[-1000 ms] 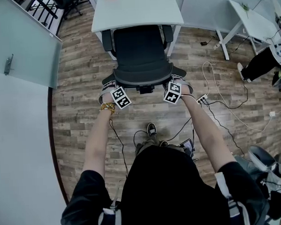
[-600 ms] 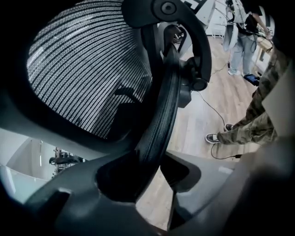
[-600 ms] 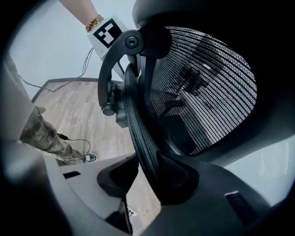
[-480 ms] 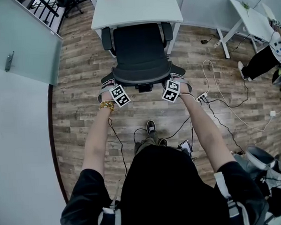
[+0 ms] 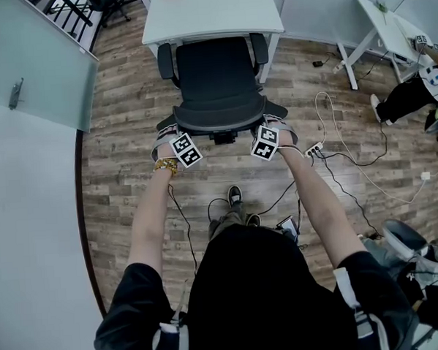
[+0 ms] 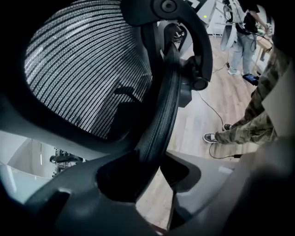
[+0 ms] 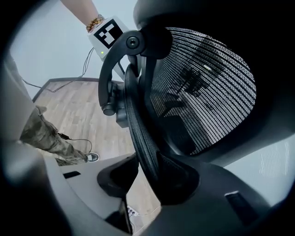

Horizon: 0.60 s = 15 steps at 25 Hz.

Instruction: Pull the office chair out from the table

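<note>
Left hand-held gripper [image 6: 154, 168] and right hand-held gripper [image 7: 145, 177] are each clamped on the backrest rim. Against the worktop [image 5: 210, 14] the office chair [image 5: 217, 75] is parked, armrests at its edge. The thin rim could be lost under an uneven pull, or the casters caught on the power strip [image 5: 314, 154].

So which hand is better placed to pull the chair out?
Neither alone: the left gripper and right gripper each clamp one side of the chair backrest, evenly; pulling with both seems best.
</note>
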### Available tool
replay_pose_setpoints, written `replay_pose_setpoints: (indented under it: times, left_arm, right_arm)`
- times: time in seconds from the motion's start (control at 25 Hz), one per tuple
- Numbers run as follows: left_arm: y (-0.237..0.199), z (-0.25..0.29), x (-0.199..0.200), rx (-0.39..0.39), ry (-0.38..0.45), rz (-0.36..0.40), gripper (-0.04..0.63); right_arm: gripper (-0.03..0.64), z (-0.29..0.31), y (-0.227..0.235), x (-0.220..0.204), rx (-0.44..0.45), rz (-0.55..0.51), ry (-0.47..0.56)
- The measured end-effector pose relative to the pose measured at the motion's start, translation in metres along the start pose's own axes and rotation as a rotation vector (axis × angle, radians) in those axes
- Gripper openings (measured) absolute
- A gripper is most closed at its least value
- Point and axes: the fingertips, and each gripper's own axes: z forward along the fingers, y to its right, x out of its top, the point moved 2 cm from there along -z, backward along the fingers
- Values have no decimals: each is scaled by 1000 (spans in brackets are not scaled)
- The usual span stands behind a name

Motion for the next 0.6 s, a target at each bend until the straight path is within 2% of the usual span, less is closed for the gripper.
replay_pose_setpoints:
  times: [0.6]
  left_arm:
    - [41,-22,-1,-3,-11,-1,172]
  right_arm:
    - [123,-19,-32,-17,-12,-27,-8]
